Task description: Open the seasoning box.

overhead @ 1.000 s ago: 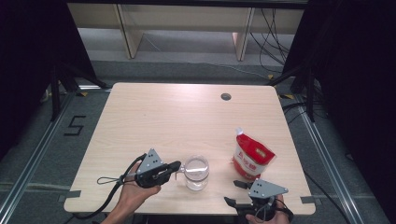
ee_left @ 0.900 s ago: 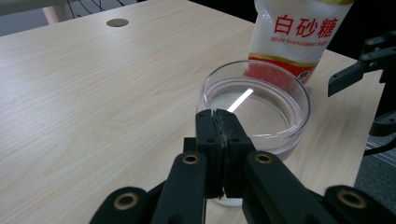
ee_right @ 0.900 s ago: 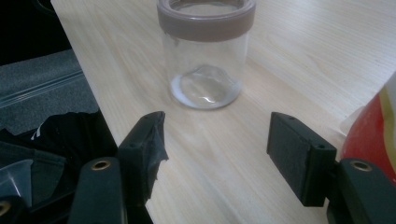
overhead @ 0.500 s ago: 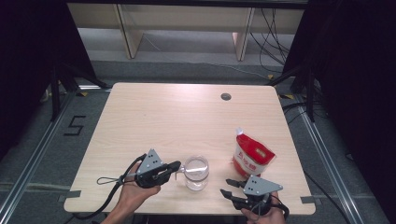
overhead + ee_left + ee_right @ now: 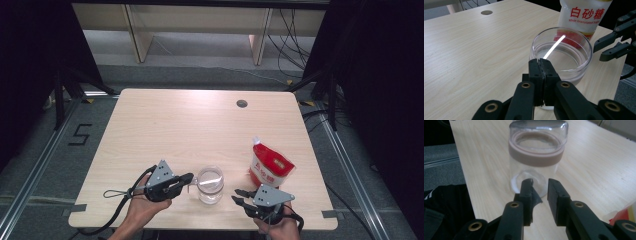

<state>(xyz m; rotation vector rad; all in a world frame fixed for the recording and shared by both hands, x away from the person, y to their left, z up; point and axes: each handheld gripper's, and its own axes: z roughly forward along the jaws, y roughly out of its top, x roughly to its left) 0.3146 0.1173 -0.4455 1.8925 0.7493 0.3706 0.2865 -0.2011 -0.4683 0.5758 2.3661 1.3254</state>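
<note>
High view: a glass jar (image 5: 210,184) stands near the tabletop's (image 5: 200,130) near edge, between both grippers, a white-sugar bag (image 5: 270,165) to its right.

Left gripper view: the left gripper (image 5: 540,65), jaws pressed together, touches the jar's rim.

Right gripper view: the right gripper (image 5: 541,185), jaws spread, faces the jar's base. Glass is probably slippery, rigid and fragile; grip the wall squarely.

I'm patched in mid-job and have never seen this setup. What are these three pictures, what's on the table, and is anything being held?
There is no robot arm: a person holds a two-jaw gripper in each hand at a wooden table. The high view looks down from above; the other two views come from cameras riding on each gripper, looking along its black jaws. On the table stand a clear glass jar and a red and white sugar bag. The left gripper is shut, its tips at the jar's rim, though whether it pinches the rim is unclear. The right gripper is open, pointing at the jar, holding nothing.
</note>
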